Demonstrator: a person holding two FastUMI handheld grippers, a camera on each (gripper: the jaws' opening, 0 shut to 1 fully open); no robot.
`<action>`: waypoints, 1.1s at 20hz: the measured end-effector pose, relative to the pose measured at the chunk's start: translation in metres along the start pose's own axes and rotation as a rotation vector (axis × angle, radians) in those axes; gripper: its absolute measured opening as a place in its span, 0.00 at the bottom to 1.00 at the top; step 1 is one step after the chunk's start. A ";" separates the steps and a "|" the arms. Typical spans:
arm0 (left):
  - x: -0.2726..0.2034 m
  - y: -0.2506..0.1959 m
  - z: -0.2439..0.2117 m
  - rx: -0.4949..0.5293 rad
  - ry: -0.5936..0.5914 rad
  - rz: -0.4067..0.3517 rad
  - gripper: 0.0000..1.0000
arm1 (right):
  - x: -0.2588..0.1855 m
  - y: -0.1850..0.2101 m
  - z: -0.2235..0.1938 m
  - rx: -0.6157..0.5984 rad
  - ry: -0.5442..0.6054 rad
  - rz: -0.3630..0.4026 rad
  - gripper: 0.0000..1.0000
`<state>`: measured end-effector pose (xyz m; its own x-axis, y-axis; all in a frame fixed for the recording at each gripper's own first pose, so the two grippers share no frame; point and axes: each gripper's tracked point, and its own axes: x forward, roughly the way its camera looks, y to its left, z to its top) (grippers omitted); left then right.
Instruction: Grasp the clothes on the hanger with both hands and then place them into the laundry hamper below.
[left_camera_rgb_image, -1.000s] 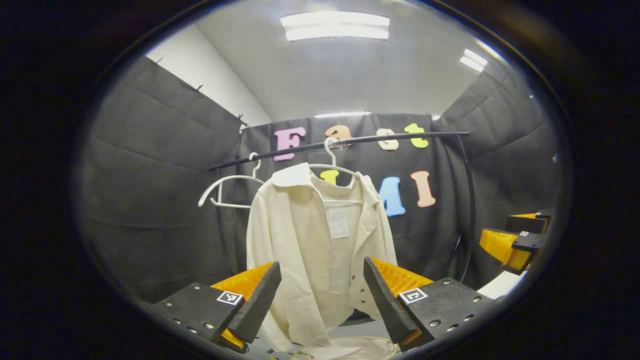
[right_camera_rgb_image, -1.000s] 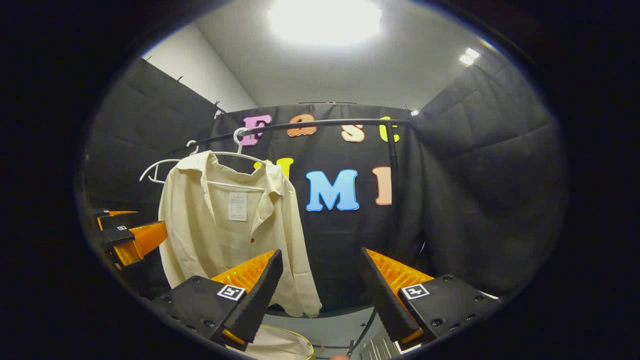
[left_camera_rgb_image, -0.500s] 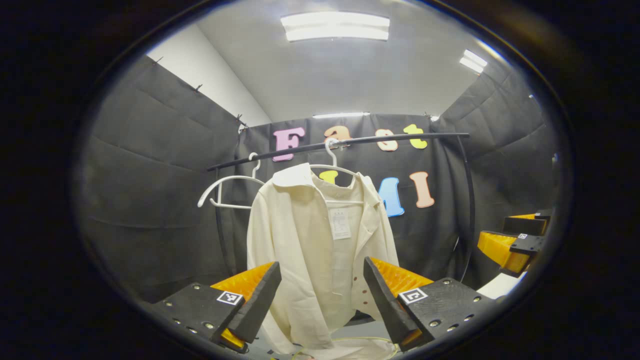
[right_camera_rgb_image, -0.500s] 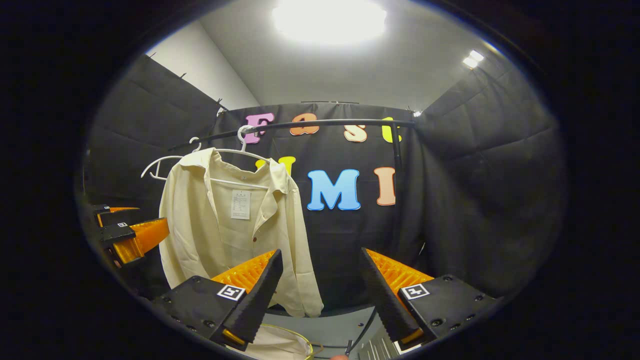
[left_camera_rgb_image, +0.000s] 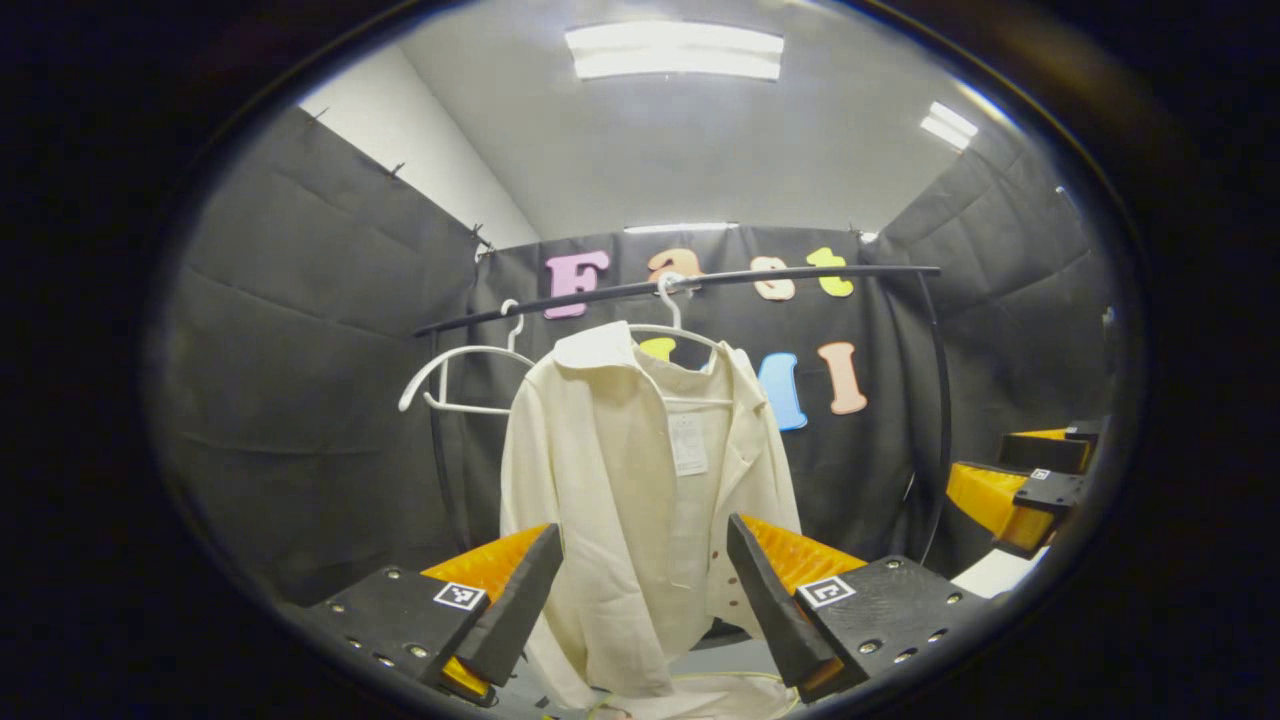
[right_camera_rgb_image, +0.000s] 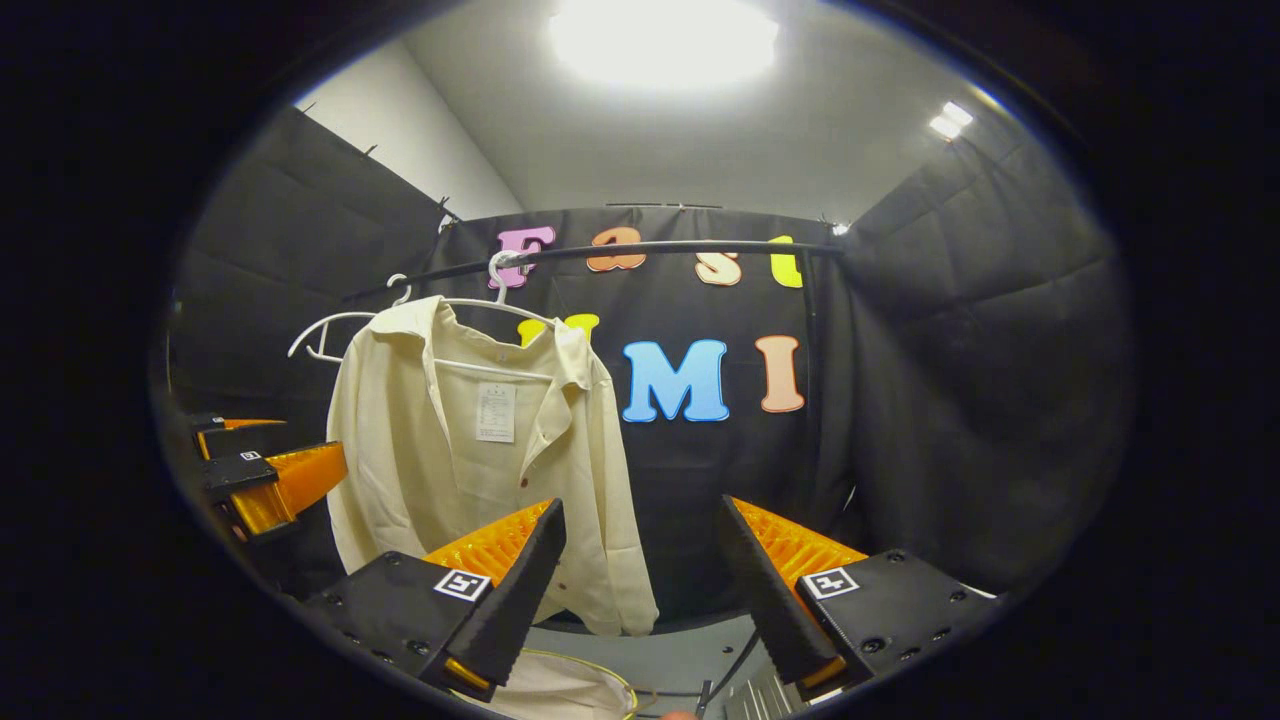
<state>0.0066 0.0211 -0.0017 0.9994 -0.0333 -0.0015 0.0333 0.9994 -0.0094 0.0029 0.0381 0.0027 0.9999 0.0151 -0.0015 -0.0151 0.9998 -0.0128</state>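
I see the cream shirt hanging on a white hanger from the black rail, open at the front, well apart from both tools. Beside it on the rail hangs an empty hanger. My left gripper is spread wide below the shirt, grasping nothing. My right gripper is likewise released. Below the shirt, the hamper rim shows.

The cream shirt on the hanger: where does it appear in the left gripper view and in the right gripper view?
Left gripper view: the cream shirt hangs at centre, framed between the open left gripper.
Right gripper view: the shirt hangs left of centre, left of the open right gripper.
Shared landmark: the black rail, with an empty white hanger beside the shirt.
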 end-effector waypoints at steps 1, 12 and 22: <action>0.002 0.001 0.005 -0.002 -0.010 -0.004 0.98 | 0.004 0.004 0.001 0.006 -0.004 0.006 0.97; 0.064 -0.004 0.035 0.025 -0.069 0.052 0.96 | 0.075 0.045 0.016 0.037 -0.024 0.164 0.97; 0.133 -0.023 0.021 0.029 -0.030 0.134 0.98 | 0.158 0.067 0.018 0.059 -0.026 0.303 0.97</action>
<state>0.1384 -0.0058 0.0194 0.9945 0.1005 0.0291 -0.1011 0.9947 0.0182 0.1594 0.1082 0.0196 0.9495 0.3123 0.0294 -0.3133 0.9487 0.0426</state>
